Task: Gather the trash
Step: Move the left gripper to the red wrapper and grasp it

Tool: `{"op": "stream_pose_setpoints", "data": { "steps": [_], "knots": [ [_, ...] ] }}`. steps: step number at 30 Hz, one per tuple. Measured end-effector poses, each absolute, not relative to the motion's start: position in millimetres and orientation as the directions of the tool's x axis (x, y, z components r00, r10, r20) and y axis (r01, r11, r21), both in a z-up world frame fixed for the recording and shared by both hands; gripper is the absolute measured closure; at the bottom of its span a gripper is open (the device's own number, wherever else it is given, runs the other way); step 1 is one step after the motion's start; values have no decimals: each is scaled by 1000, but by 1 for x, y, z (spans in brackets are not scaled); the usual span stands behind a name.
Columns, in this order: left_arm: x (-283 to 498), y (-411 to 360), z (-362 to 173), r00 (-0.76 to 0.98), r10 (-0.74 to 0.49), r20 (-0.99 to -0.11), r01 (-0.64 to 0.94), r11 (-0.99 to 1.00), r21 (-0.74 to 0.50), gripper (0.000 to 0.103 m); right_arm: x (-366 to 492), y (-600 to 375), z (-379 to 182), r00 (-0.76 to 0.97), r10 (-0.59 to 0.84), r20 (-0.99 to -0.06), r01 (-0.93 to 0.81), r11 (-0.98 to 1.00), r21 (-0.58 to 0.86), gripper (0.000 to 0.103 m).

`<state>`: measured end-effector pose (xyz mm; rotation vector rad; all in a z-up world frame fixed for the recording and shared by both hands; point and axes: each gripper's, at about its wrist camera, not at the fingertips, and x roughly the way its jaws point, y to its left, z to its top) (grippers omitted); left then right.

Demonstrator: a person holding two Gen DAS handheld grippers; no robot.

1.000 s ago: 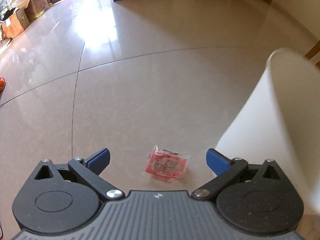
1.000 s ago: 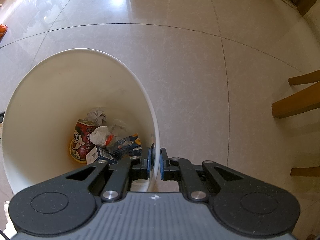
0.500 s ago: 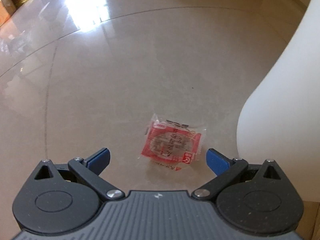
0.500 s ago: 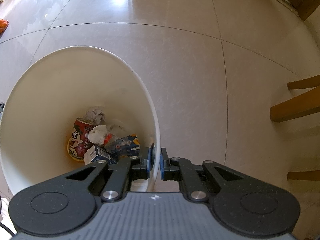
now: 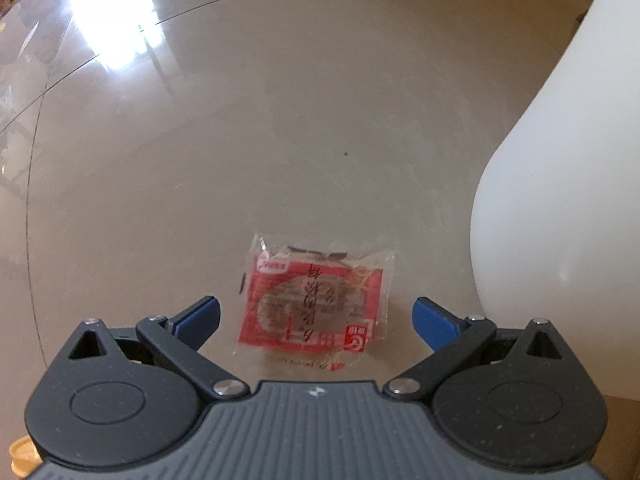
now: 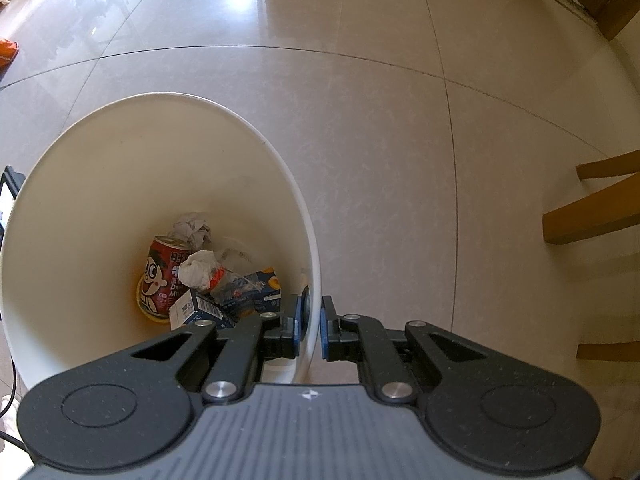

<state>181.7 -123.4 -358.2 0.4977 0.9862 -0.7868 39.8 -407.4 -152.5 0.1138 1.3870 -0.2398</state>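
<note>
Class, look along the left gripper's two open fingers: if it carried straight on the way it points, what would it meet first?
Most likely the red snack wrapper lying flat on the floor, between the fingers of the left gripper. Depth is unclear.

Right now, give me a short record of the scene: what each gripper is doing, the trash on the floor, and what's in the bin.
left gripper: open, jaws either side of the wrapper, not touching it
wrapper: red and clear snack packet, flat on the tiled floor
right gripper: shut on the bin's rim
bin: white, standing beside the wrapper
bin contents: red can, crumpled paper, blue carton
task status: wrapper not yet picked up
</note>
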Motion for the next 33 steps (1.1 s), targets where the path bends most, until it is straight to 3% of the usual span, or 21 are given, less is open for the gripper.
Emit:
{"op": "stream_pose_setpoints", "data": {
  "steps": [14, 17, 19, 22, 33],
  "knots": [
    [196, -141, -384, 361, -275, -891, 727, 682, 85, 2, 39, -410, -152, 168, -89, -982, 243, 969, -46, 92],
    [199, -143, -386, 348, -268, -899, 726, 684, 77, 7, 39, -411, -152, 168, -87, -982, 245, 969, -43, 92],
    [202, -142, -386, 338, -269, -902, 715, 697, 61, 20, 39, -411, -151, 168, -87, -982, 244, 969, -44, 92],
    [206, -137, -382, 344, -291, -893, 686, 727, 27, 26, 39, -411, -152, 168, -87, -982, 244, 969, -44, 92],
    [202, -133, -365, 335, -285, -898, 672, 740, 15, 38, 40, -411, -153, 164, -88, -983, 251, 967, -45, 92]
  ]
}}
